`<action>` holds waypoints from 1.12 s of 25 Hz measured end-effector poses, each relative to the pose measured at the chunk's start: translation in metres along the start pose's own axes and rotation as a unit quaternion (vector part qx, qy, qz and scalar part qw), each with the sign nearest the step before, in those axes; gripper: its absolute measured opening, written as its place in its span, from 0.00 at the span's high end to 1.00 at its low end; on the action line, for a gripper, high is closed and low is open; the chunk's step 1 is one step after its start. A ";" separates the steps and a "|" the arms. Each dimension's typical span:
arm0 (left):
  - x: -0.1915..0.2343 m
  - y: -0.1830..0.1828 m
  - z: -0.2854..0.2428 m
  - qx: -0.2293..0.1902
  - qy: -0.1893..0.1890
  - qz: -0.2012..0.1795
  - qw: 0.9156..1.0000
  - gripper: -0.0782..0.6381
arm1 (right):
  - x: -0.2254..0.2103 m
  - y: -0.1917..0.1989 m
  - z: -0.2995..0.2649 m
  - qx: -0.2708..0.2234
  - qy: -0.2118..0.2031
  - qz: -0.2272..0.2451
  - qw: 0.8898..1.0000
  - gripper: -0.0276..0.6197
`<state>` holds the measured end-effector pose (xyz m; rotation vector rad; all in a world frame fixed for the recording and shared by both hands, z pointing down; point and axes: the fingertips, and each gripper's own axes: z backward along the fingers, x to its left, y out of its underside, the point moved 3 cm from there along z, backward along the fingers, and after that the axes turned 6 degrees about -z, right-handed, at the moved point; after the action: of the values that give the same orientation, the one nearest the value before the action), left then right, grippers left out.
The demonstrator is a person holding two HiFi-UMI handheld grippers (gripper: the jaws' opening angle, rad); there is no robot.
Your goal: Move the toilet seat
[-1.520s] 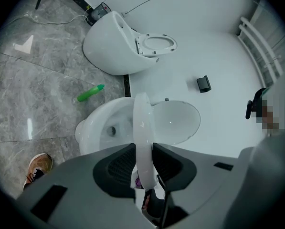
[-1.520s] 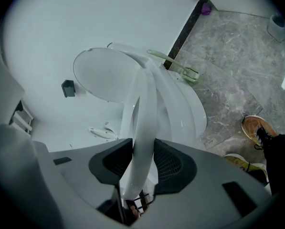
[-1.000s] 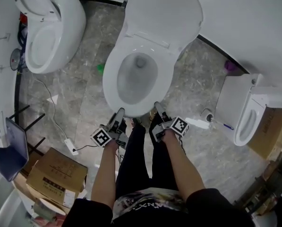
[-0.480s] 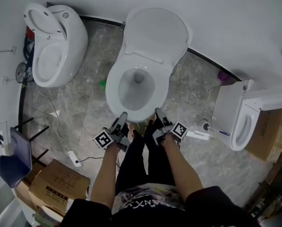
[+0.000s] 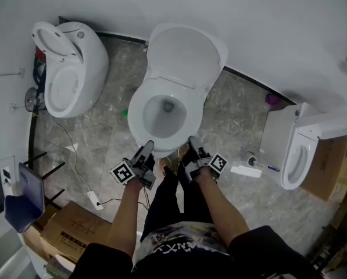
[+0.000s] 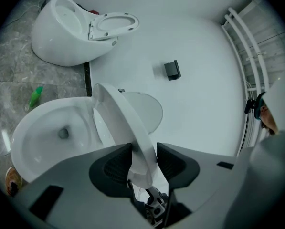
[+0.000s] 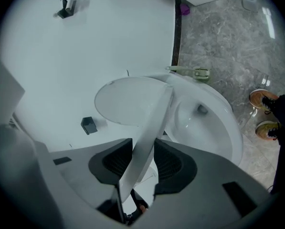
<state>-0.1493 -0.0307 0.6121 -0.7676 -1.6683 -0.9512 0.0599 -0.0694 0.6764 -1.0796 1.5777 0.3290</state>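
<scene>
L hand-held gripper (image 6: 143, 152): jaws opening, toilet seat (image 6: 125, 123) rim between.
R hand-held gripper (image 7: 142, 152): clamped on rim.
Handling: I reckon stiff, light, slick; hold front rim.

Person (image 5: 179, 243) stands at centre toilet (image 5: 139, 124), lid (image 5: 185, 54) up — second toilet (image 5: 92, 57) left.

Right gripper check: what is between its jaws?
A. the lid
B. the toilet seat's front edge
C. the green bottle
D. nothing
B: in the right gripper view the toilet seat runs edge-on between the pads of the right gripper, with the lid standing behind it against the wall.
</scene>
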 end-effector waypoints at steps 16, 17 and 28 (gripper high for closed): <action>-0.067 -0.036 -0.058 -0.049 0.049 -0.025 0.997 0.63 | 0.067 -0.019 -0.018 -0.009 -0.059 -0.051 0.997 0.74; -0.070 -0.038 -0.061 -0.052 0.051 -0.027 0.997 0.63 | 0.070 -0.020 -0.019 -0.011 -0.063 -0.054 0.996 0.74; -0.085 -0.056 -0.087 -0.057 0.086 -0.025 0.994 0.62 | 0.102 -0.018 -0.032 -0.050 -0.104 -0.058 0.992 0.75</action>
<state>-0.1336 -0.1372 0.5321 -0.7018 -1.4998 -1.1226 0.0600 -0.1486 0.6022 -1.1700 1.3205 0.4320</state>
